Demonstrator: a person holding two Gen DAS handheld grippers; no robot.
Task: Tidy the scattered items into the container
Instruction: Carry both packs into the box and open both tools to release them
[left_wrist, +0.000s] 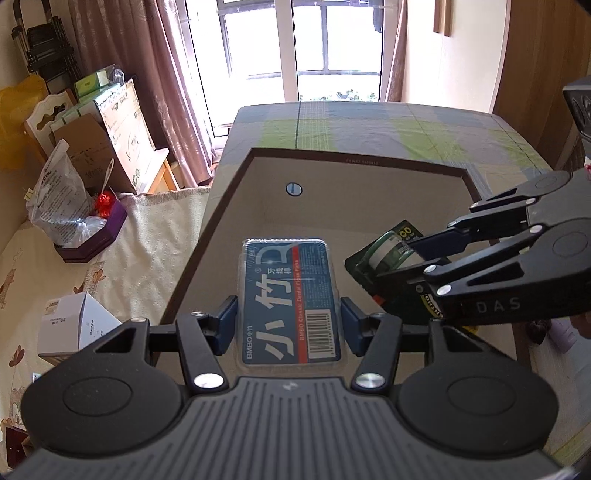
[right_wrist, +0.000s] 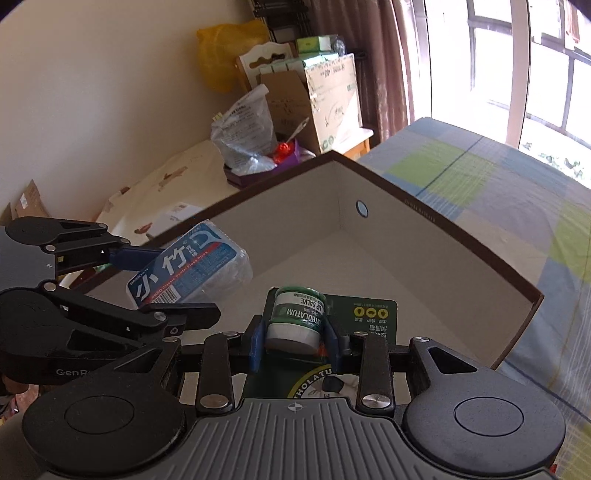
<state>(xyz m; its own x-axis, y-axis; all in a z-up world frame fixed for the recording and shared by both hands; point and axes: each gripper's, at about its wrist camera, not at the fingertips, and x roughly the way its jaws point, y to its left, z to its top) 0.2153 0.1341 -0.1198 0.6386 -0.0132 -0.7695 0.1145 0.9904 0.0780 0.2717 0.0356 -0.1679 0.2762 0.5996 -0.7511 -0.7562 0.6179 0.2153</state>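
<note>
My left gripper (left_wrist: 288, 319) pinches the blue, flat plastic floss-pick box (left_wrist: 290, 301), long axis pointing far, over the open brown cardboard container (right_wrist: 424, 218), while my right gripper (right_wrist: 295, 341) clamps the green lip-salve blister card (right_wrist: 297, 319).

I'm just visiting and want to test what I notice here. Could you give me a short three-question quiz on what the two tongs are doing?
1. True or false: the left tongs grip the blue floss pick pack by its two long sides.
2. What do the right tongs hold? A) a spoon B) a green lip salve jar on its card C) nothing
3. Fill in: both items are held over the open ____.

Key:
1. True.
2. B.
3. Box; it looks empty inside from both views.
</note>
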